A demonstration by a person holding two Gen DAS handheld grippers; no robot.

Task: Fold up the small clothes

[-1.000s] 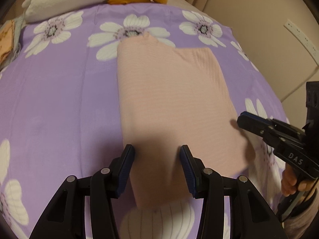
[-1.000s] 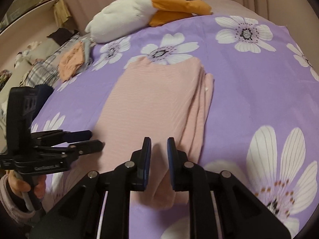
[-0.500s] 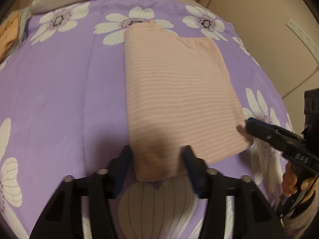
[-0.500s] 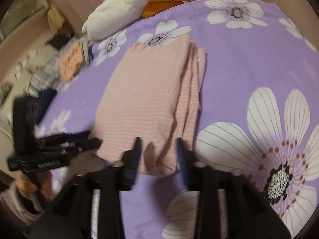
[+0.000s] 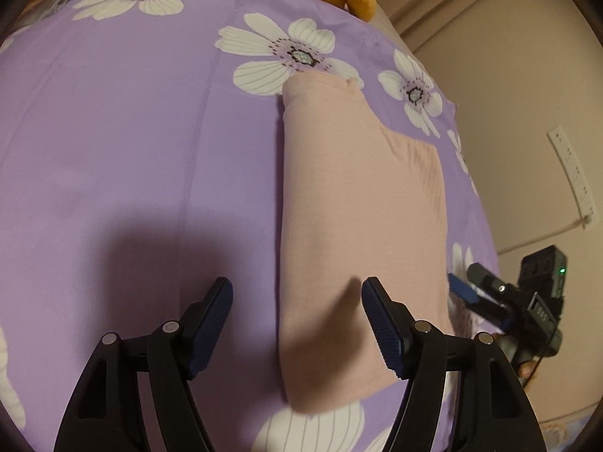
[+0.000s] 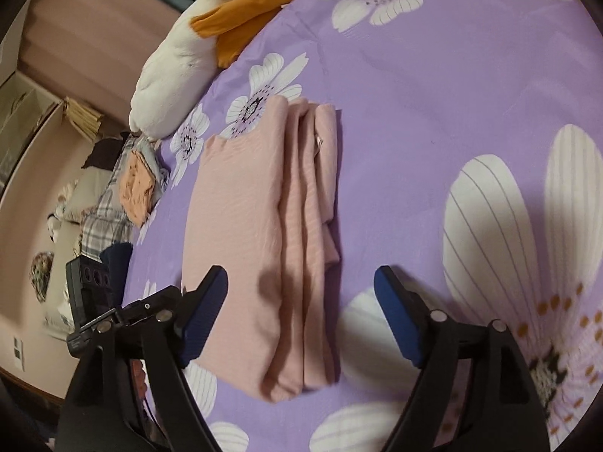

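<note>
Pink garment (image 6: 260, 226) lying folded lengthwise on purple floral bedspread (image 6: 433, 94). Left gripper (image 5: 297, 316) and right gripper (image 6: 301, 301) both released, jaws just having been widening, hovering at near end. Probably needing near corners pinched, then carrying toward far end for cross fold.

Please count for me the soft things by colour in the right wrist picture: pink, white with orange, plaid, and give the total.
Pink: 1, folded garment
White with orange: 1, plush toy
Plaid: 1, cloth at the bed's edge
Total: 3
</note>
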